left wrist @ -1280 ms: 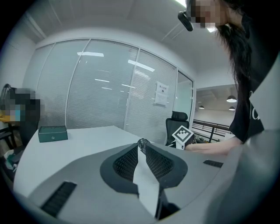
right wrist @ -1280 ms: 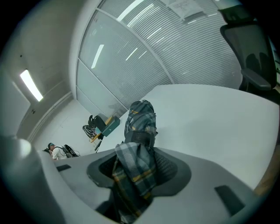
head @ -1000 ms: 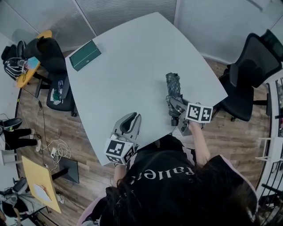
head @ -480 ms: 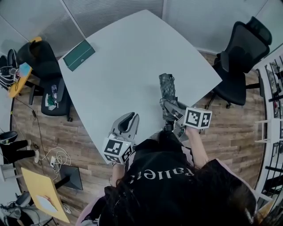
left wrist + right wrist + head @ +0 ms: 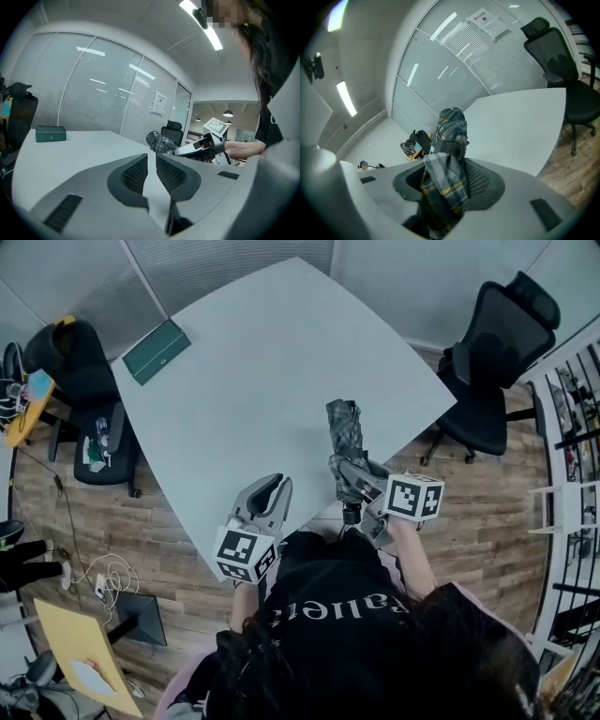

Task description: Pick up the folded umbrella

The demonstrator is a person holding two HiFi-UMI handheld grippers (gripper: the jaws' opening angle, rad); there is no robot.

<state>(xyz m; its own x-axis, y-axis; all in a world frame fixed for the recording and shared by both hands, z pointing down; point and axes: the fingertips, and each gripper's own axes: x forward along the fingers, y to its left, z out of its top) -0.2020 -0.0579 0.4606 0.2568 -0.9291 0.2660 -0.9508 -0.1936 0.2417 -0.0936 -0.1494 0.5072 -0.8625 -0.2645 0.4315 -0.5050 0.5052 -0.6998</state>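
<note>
Room and surface: a pale grey table point(image 5: 253, 362) is filling the middle of an office with blind-covered glass walls point(image 5: 216, 263) and a wood-plank floor point(image 5: 469, 521).

Hands, left to right:
- The left gripper point(image 5: 277, 486) is being held at the table's near edge. It is pointing away from the person and slightly down, with its marker cube point(image 5: 244, 554) back against the person's black top point(image 5: 347, 634). Its jaws are standing only a narrow slit apart, with nothing in the slit but tabletop showing through.
- The folded umbrella point(image 5: 343, 427), in dark plaid fabric, is lying along the near-right edge of the table. Its far end is pointing across the top and its dark handle end is hanging past the edge toward the person.
- The right gripper point(image 5: 345, 474) is clamping that umbrella across its lower part, and plaid fabric is filling the space between the pads. It is angling in from the right and tilting down, with the forearm point(image 5: 412, 559) trailing behind it. Whether the umbrella's far end is touching the tabletop cannot be told.

Surroundings, left to right:
- A black office chair point(image 5: 70, 352) is standing by the left side of the table.
- A dark green box point(image 5: 156, 351) is lying on the far-left corner, well apart from both grippers.
- A second black chair point(image 5: 502, 334) is standing at the far right.
- Metal shelving point(image 5: 572, 427) is running along the right edge of the room.
</note>
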